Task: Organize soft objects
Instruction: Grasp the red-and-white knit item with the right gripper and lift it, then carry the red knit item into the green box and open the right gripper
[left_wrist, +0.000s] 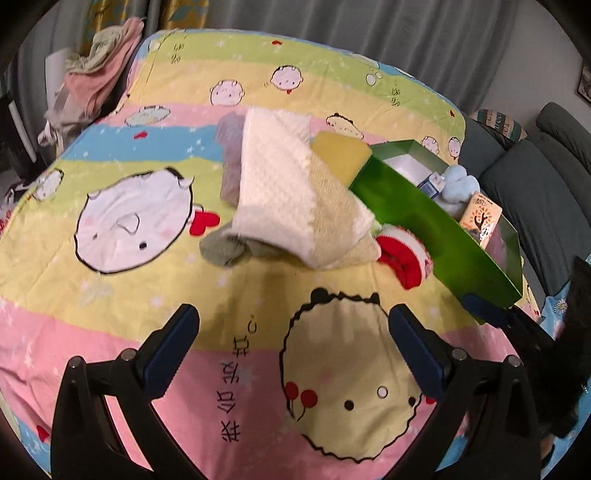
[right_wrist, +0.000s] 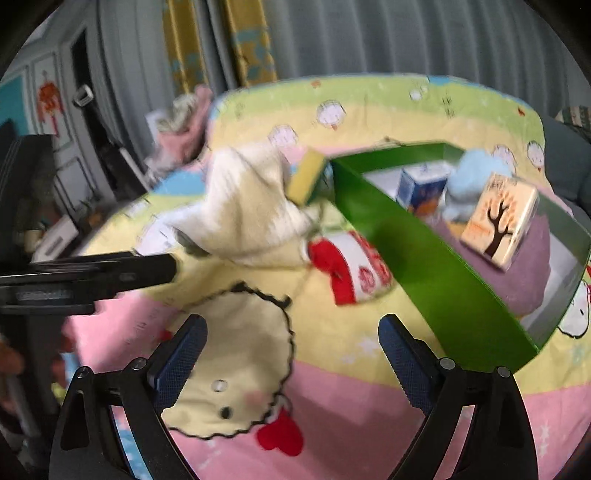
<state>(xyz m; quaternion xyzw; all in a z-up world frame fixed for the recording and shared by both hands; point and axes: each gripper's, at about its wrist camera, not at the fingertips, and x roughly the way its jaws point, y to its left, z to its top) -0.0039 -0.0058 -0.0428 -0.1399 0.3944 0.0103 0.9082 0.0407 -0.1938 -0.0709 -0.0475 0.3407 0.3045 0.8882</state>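
Note:
A pile of soft things lies mid-bed: a cream towel (left_wrist: 291, 192) on top, a grey-green cloth (left_wrist: 225, 251) under its near edge, a purple-grey cloth (left_wrist: 231, 162) behind, a yellow sponge (left_wrist: 341, 155) and a red-and-white sock (left_wrist: 404, 258) beside the green box (left_wrist: 424, 236). The box holds a light-blue plush (left_wrist: 456, 188), a tree-print carton (right_wrist: 498, 221), a blue-and-white carton (right_wrist: 421, 184) and a purple cloth (right_wrist: 528, 258). My left gripper (left_wrist: 293, 339) is open and empty, short of the pile. My right gripper (right_wrist: 291, 350) is open and empty, near the sock (right_wrist: 351, 269).
The cartoon-print bedspread (left_wrist: 147, 332) covers the bed. Pink and grey clothes (left_wrist: 96, 81) are heaped at the far left corner. A grey sofa (left_wrist: 535, 184) stands right of the bed. Curtains hang behind. The left gripper (right_wrist: 92, 277) shows from the side in the right wrist view.

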